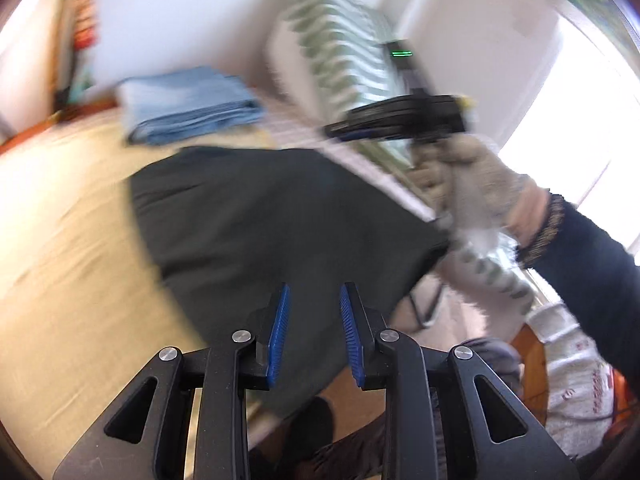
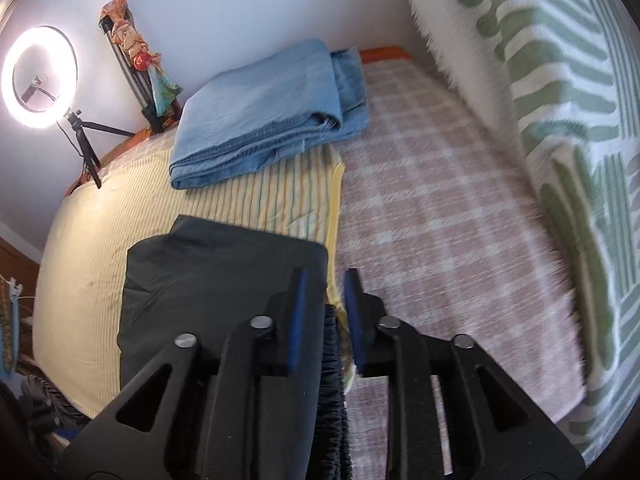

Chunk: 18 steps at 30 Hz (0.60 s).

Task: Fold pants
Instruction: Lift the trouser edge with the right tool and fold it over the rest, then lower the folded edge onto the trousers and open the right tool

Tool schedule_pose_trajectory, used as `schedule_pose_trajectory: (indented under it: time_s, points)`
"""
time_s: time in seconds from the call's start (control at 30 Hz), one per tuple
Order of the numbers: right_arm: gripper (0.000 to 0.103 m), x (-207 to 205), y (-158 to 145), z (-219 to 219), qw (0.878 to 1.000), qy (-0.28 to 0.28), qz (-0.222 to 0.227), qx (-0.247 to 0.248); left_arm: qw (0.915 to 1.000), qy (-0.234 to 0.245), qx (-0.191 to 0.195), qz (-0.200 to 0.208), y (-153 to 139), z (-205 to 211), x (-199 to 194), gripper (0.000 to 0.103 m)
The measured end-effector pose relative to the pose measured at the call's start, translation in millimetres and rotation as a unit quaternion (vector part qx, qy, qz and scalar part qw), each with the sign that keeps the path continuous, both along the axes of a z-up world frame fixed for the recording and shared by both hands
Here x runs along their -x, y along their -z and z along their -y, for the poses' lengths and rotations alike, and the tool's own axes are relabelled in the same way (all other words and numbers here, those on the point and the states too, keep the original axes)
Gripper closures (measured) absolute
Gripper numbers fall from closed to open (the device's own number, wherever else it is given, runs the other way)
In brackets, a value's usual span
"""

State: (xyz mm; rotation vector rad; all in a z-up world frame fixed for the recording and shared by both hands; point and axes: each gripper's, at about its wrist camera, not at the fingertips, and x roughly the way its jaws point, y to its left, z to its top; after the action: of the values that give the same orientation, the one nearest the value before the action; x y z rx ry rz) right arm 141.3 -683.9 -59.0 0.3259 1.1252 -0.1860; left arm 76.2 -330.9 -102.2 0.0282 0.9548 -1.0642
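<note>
the right gripper (image 2: 325, 300) sits closest, its jaws a little apart, with the gathered elastic waistband (image 2: 334, 344) of the dark pants (image 2: 208, 288) running up between them; the blue pads do not look pressed on it, so i judge it released, not clamped. the left gripper (image 1: 311, 320) hovers over the near edge of the same pants (image 1: 260, 220), jaws also slightly apart with nothing gripped, the cloth lying beneath and beyond the tips.

the bed (image 2: 440, 220) carries everything: a checked cover on one side, a yellow striped sheet (image 2: 80, 260) on the other. the pants lie flat on the sheet in a squared, folded shape, which suggests the fold has been laid down. behind them rests a folded blue pair of jeans (image 2: 260, 120), probably set aside as finished. a gloved hand (image 1: 460, 176) holds the right gripper from above.
</note>
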Motion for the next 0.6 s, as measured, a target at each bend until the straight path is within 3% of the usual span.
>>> schedule_pose_trajectory:
  time_s: [0.17,0.3,0.43,0.6]
  points:
    - [0.078,-2.7,-31.2,-32.3,0.998,-0.051,0.025,0.015,0.9979,-0.048,-0.013,-0.041,33.1,-27.2,-10.1,0.078]
    - [0.078,-17.9,-41.1,-76.4,0.993,-0.108,0.036,-0.015,0.9966,-0.051,-0.006,-0.064,49.5,-18.1,-2.4,0.078]
    - [0.078,-43.5,-30.3,-134.3,0.983,-0.169,0.024,-0.063,0.9960,-0.042,0.003,-0.079,57.2,-9.8,8.1,0.078]
    - [0.078,-78.3,9.0,-204.3,0.970,-0.236,-0.031,-0.045,0.9949,-0.055,0.021,-0.082,61.6,-10.2,13.8,0.080]
